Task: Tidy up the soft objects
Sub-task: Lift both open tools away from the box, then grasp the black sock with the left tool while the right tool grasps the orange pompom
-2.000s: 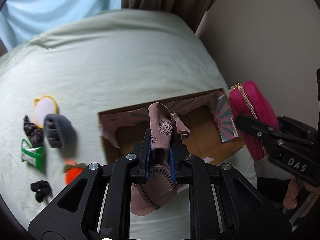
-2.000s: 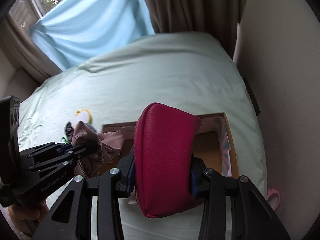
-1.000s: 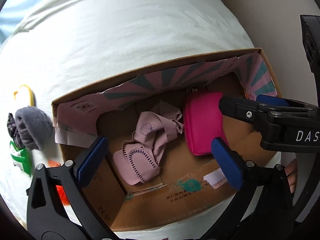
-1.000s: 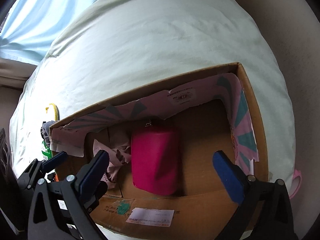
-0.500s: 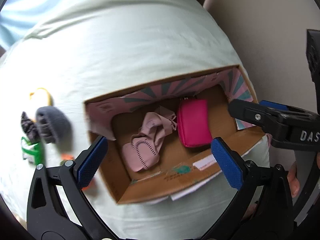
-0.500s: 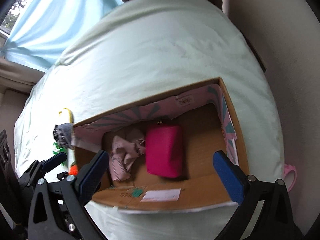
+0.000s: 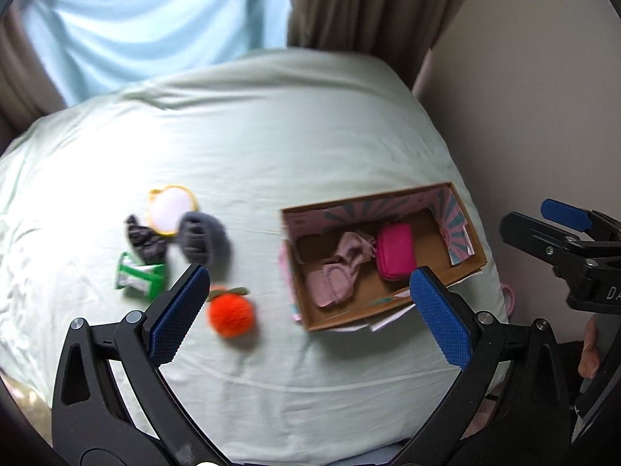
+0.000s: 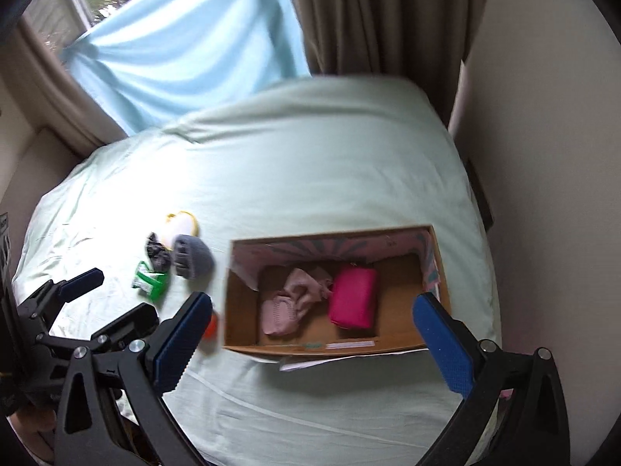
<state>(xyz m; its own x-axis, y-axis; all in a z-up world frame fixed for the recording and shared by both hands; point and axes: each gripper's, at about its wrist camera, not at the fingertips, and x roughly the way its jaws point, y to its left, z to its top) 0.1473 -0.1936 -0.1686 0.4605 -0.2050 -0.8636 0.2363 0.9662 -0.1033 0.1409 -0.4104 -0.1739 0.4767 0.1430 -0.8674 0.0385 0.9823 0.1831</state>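
You've pulled both hand-held grippers [image 7: 306, 310] [image 8: 310, 334] back, jaws wide, empty; pouch [image 7: 396, 251] and cloth [image 7: 341, 272] sit boxed [image 7: 475, 262]. Orange ball [image 7: 231, 312] at 9 o'clock likely next.

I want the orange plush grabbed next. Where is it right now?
In the left wrist view, the orange plush lies on the bed sheet, left of the cardboard box and just below the grey sock.
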